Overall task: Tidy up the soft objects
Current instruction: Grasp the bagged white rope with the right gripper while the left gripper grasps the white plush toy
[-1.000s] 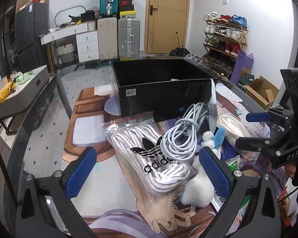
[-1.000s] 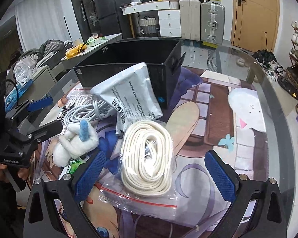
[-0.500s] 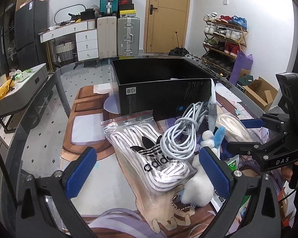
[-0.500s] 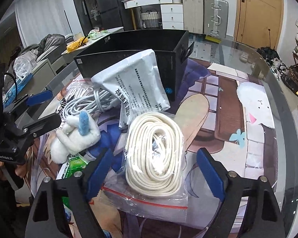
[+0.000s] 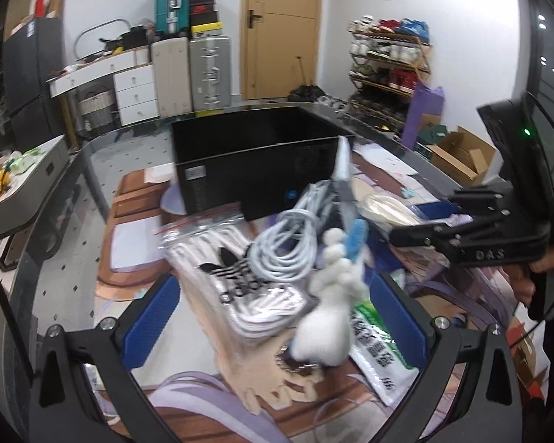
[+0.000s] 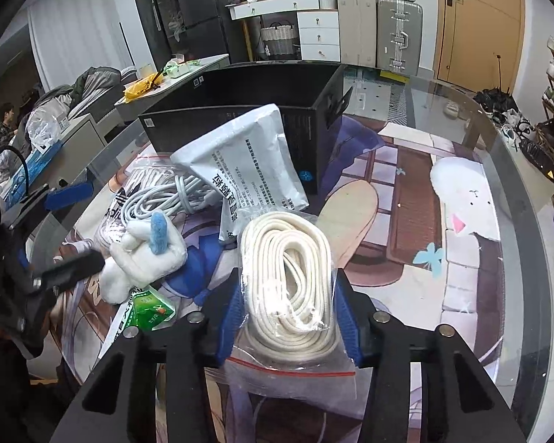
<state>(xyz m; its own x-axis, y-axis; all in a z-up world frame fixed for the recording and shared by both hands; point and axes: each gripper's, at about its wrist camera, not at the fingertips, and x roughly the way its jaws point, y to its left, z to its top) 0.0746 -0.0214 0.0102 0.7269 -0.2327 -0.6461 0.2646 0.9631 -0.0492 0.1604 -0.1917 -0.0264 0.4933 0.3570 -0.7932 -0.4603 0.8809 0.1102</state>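
Rope bag (image 6: 288, 280): a clear zip bag with a red seal strip, holding a coil of cream rope; it lies on the counter (image 6: 461, 221) at the near edge of the pile, in front of the black box (image 6: 240, 110).
Handling: light and limp by the look of it; the film is probably slippery and will crumple, while the coil inside gives some body. A hold across the middle of the coil, not on loose film at the edge, should keep it from sliding out.
Right gripper (image 6: 288, 317): jaws closed in against both sides of the bag, blue pads pressing the film; whether the grip is firm enough to lift I cannot tell.
Left gripper (image 5: 277, 325): jaws wide apart and empty, hovering over the adidas bag (image 5: 240, 277) and the plush (image 5: 328, 317).
Plush: white, with a blue ear, soft and squashy, lying beside a green-printed packet (image 6: 147, 306).
Cable (image 5: 288, 247): a loose grey-white coil, resting partly on the adidas bag; likely to unravel if taken by one loop.
White pouch (image 6: 247, 166): flat printed packet leaning against the box front.
Box: open-topped; its inside is dark and I cannot see any contents.
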